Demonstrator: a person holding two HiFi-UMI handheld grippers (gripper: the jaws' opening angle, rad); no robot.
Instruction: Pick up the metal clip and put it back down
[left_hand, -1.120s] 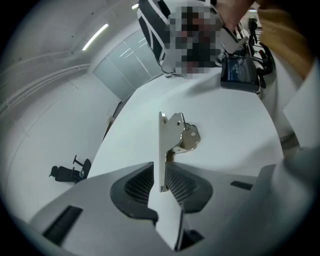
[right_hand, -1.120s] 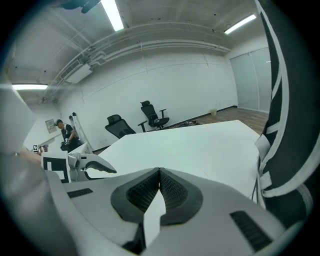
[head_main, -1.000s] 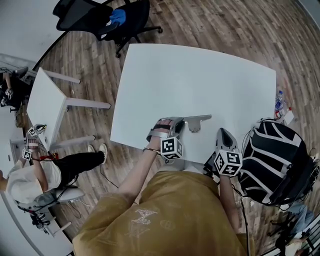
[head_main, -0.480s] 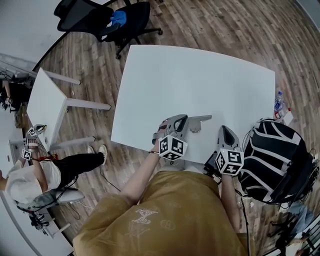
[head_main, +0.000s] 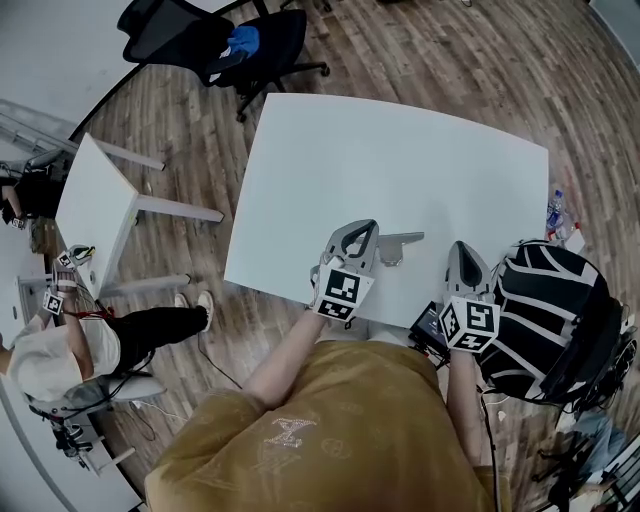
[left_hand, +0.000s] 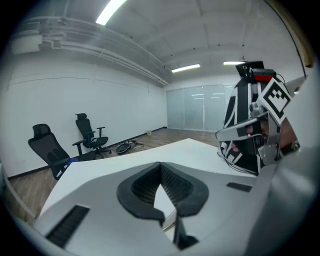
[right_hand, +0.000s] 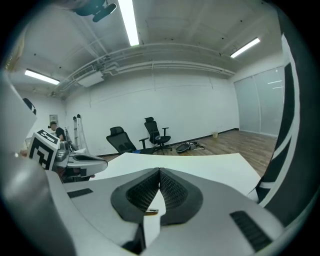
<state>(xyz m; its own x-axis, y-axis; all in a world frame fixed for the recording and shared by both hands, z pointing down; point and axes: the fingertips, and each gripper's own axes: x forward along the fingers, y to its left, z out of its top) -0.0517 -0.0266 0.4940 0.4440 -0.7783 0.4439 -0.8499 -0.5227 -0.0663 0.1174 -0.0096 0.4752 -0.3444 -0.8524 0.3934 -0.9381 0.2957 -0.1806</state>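
Metal clip: the metal clip (head_main: 396, 244) lies flat on the table (head_main: 400, 150), close to the near edge at about 6 o'clock on the top. It is pale grey, a long bar with a shorter part turned toward the near edge. No jaws are on it.

Left hand-held gripper: the left hand-held gripper (head_main: 366, 230) sits just beside the clip at its 9 o'clock, tips pointing away from the person. Whether it touches the clip cannot be told from the head view. In the left gripper view the dark ribbed pads meet at the tips, so the jaws are together with nothing clamped between them.

Right hand-held gripper: the right hand-held gripper (head_main: 461, 248) is at the clip's 3 to 4 o'clock, apart from it, over the table's near edge. Its jaws are pressed together and hold nothing.

Marker cubes: one sits at the rear of each gripper, toward the person, with black-and-white squares facing up.

Operator: a person in a mustard shirt (head_main: 330, 430) stands at the table's 6 o'clock side, one arm on each gripper.

Backpack: a black backpack (head_main: 555, 320) with white stripes stands off the table at the clip's 4 o'clock, just beside the right gripper.

Table top: white; the clip is the only loose item seen on it.

Surroundings: wood-plank floor (head_main: 450, 50). Black office chairs (head_main: 215, 40) stand at 11 o'clock beyond the table's far corner. A small white side table (head_main: 95, 200) is at 9 o'clock, well apart. A seated person (head_main: 70, 365) is at 8 o'clock near the frame's edge.
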